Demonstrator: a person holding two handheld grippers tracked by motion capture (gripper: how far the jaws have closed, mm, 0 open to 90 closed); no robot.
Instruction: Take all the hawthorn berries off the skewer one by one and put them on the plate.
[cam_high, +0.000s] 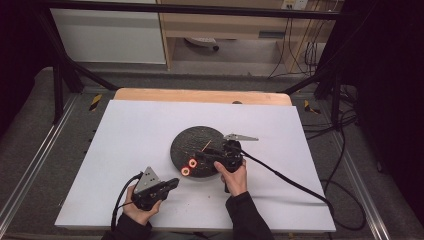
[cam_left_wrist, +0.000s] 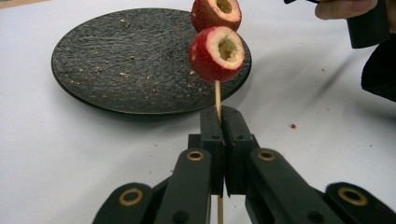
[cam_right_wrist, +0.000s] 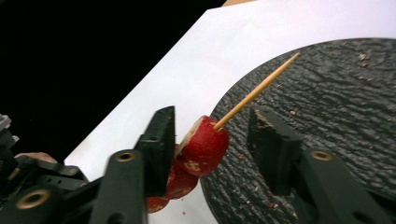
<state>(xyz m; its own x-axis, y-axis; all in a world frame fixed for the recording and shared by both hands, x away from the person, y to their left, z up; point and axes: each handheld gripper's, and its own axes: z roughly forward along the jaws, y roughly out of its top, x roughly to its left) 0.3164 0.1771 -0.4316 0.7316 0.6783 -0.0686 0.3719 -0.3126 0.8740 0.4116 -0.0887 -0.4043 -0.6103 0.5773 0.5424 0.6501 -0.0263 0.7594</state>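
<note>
The right gripper (cam_right_wrist: 210, 140) has its two black jaws set narrow around the top cored red fruit piece (cam_right_wrist: 203, 149) on the thin wooden skewer (cam_right_wrist: 254, 95); one pad looks to be at the fruit's side while the other stands apart from it, so nothing is clamped there yet. No earlier moment is at hand to compare. The skewer's long axis runs up between those jaws and out beyond them, its bare pointed end over the round dark textured plate (cam_right_wrist: 336, 107). Its lower end is pinched fast in the left gripper (cam_left_wrist: 219, 135), jaws fully together on the stick, with two of the hollowed fruit pieces (cam_left_wrist: 217, 53) stacked just above. In the high view the left gripper (cam_high: 167, 186) sits on the white table (cam_high: 135, 130) near the plate's (cam_high: 192, 140) near rim, and the right gripper (cam_high: 207, 155) reaches in from the other side. Judging by this, the fruit would slide along the skewer toward the tip.
</note>
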